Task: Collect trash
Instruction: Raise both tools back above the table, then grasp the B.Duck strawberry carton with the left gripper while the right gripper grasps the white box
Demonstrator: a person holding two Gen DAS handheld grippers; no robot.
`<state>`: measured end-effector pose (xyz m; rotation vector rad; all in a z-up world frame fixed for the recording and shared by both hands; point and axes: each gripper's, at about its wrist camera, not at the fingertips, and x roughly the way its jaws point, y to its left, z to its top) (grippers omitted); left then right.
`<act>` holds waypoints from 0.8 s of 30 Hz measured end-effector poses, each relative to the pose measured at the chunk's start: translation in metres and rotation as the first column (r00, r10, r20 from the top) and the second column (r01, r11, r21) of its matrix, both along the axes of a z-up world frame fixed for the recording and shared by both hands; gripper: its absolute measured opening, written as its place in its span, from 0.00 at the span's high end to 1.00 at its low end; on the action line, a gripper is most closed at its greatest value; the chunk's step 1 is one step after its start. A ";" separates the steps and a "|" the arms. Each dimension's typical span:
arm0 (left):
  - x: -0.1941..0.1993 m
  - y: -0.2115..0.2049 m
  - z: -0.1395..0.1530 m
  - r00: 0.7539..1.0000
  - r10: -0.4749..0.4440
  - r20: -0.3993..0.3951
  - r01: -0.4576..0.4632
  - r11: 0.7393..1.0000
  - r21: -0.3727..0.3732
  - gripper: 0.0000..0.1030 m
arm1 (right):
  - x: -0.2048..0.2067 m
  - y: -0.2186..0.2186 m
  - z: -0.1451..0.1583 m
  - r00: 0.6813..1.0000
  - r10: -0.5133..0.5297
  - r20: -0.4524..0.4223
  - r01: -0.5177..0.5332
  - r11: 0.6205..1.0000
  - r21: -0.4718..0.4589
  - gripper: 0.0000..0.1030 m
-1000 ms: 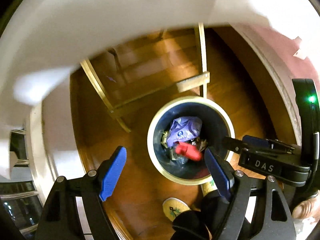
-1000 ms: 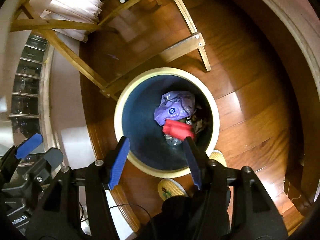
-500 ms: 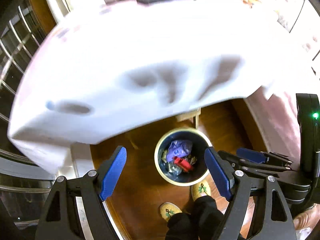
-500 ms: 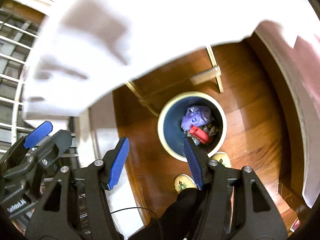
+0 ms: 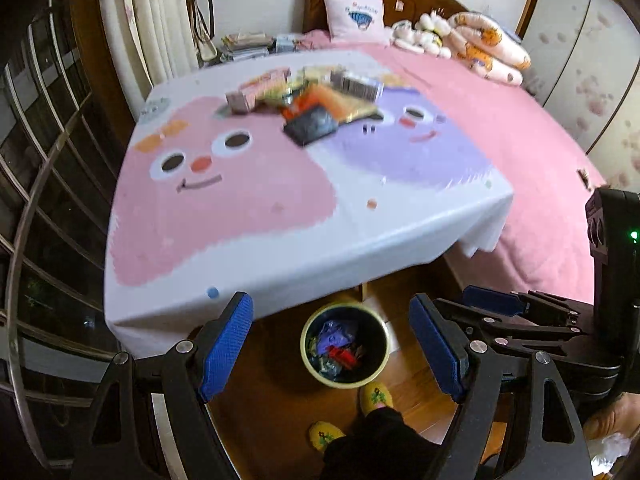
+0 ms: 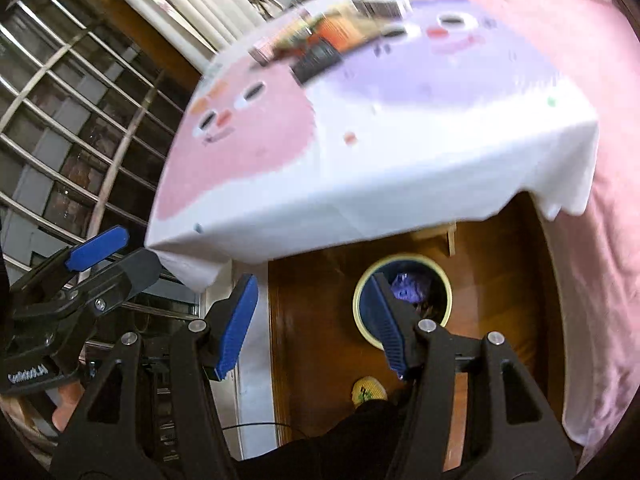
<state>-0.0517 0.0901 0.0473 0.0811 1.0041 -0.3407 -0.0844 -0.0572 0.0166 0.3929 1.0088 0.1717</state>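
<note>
Trash pile (image 5: 308, 100) — wrappers, small boxes, a dark packet — lies blurred at upper centre of the left view, on the far part of the tablecloth (image 5: 248, 208). Left gripper (image 5: 336, 352) and right gripper (image 6: 312, 320) are both released and empty. Bin (image 5: 306, 354), bottom centre, already holds wrappers. Approach one loose edge piece — probably the dark packet — and clamp it fully before lifting.

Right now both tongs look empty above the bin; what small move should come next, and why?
Probably carry the left tongs forward toward the pile of wrappers at the far side of the table. Both the left and the right tongs are open and hold nothing, the trash bin on the floor already holds some pieces, and the pile is still uncollected.
</note>
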 end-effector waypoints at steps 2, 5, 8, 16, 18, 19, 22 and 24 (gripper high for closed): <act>0.003 0.006 0.018 1.000 -0.004 0.025 0.005 1.000 -0.020 0.21 | -0.003 0.002 0.021 1.000 0.000 0.026 0.000 1.000 -0.008 0.47; 0.004 0.013 0.040 0.998 -0.002 0.061 0.004 0.999 -0.042 0.21 | -0.003 0.003 0.047 0.998 -0.007 0.059 0.008 1.000 -0.023 0.47; 0.010 0.016 0.055 0.997 -0.004 0.076 0.009 0.998 -0.055 0.21 | -0.003 0.001 0.064 0.996 -0.014 0.089 0.018 0.999 -0.043 0.47; 0.041 0.019 0.077 0.995 0.005 0.102 0.003 0.997 -0.080 0.23 | 0.021 -0.004 0.098 0.987 -0.020 0.159 0.030 0.998 -0.061 0.47; 0.052 0.014 0.076 0.993 0.005 0.115 0.001 0.999 -0.053 0.24 | 0.033 -0.007 0.103 0.985 -0.019 0.169 0.030 0.998 -0.062 0.47; 0.058 0.011 0.075 0.993 0.004 0.118 0.001 0.999 -0.045 0.24 | 0.041 -0.009 0.104 0.985 -0.017 0.171 0.028 0.998 -0.061 0.47; 0.088 0.007 0.073 0.992 0.016 0.121 -0.010 0.999 -0.045 0.24 | 0.071 -0.019 0.107 0.984 -0.009 0.180 0.020 0.998 -0.063 0.47; 0.108 0.005 0.072 0.992 0.037 0.121 -0.032 0.999 -0.038 0.24 | 0.096 -0.030 0.106 0.983 -0.004 0.183 0.015 0.998 -0.058 0.47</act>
